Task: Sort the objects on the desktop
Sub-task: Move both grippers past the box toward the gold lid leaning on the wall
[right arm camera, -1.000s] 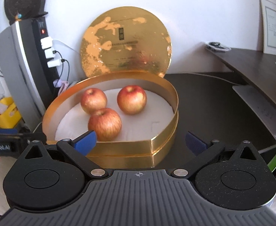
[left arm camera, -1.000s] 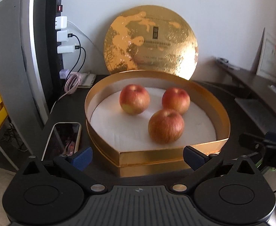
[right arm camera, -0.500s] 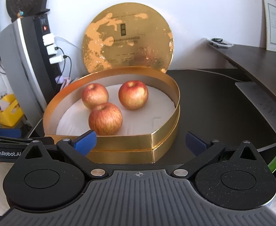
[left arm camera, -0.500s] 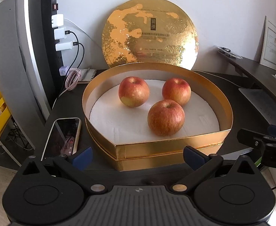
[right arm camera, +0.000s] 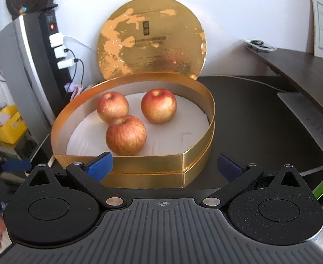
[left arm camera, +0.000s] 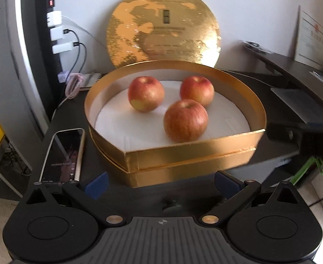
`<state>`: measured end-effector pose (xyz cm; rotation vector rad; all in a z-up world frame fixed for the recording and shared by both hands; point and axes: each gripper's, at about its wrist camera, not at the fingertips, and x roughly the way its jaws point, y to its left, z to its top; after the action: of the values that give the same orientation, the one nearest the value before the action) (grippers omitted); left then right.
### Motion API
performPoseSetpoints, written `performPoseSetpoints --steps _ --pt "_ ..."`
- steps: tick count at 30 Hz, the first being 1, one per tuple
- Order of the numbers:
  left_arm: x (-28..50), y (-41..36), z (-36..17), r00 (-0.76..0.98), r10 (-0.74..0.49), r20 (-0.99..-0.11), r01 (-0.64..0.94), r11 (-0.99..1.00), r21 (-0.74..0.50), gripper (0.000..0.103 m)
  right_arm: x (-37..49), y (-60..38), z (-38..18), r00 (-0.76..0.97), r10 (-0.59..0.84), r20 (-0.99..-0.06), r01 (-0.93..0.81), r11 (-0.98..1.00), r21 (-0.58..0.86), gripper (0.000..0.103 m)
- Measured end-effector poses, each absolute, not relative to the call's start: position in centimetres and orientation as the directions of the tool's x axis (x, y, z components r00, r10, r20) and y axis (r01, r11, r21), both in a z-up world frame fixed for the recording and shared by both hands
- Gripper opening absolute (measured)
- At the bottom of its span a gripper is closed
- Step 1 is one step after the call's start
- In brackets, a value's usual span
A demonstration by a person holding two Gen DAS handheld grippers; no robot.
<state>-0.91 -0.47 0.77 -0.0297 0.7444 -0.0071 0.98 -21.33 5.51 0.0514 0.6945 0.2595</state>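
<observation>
Honestly, both sets of fingers (left arm camera: 160, 181) (right arm camera: 163, 166) are spread, empty; three apples (right arm camera: 126, 134) sit in the gold box (left arm camera: 183, 151) just ahead. Clipping its thin wall could shove it into the phone (left arm camera: 62, 154).

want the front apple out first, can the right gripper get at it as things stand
Probably yes. The right gripper is open and empty, the box has no lid on, and the front apple sits just behind the near wall, apart from the other two; it would have to come in over that wall.

Both tools nearer gold box (left arm camera: 183, 154).
</observation>
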Motion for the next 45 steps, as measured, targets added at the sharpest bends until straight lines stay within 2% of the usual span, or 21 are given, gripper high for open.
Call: performPoseSetpoints --steps 5,17,26,29,35,45 --pt "-1.2 -0.1 0.4 0.738 -0.050 -0.673 0.032 0.999 -0.039 0.102 1.1 -21.2 6.1 0.747 0.233 -0.623 -0.182 0.973 0.145 0.103" --pt "-1.3 2.8 0.3 0.755 -0.091 -0.649 0.061 0.996 -0.068 0.102 1.6 -17.5 6.9 0.788 0.114 -0.604 -0.137 0.990 0.008 0.103" --pt "-1.0 5.5 0.5 0.777 -0.096 -0.622 0.029 0.993 -0.116 0.102 2.7 -15.6 7.7 0.798 0.201 -0.569 -0.194 0.978 0.075 0.103" --pt "-0.3 6.5 0.6 0.775 -0.074 -0.627 -0.003 0.993 -0.121 0.102 3.7 -15.2 7.5 0.780 0.216 -0.588 -0.204 0.975 0.087 0.103" --pt "1.3 8.0 1.0 0.772 -0.040 -0.635 -0.044 0.992 -0.116 0.102 5.4 -14.9 7.7 0.779 0.205 -0.592 -0.197 0.977 0.079 0.103" --pt "5.9 10.4 1.8 0.777 -0.027 -0.629 -0.042 0.995 -0.095 0.102 8.4 -16.2 9.5 0.815 0.201 -0.544 -0.214 0.976 0.039 0.103"
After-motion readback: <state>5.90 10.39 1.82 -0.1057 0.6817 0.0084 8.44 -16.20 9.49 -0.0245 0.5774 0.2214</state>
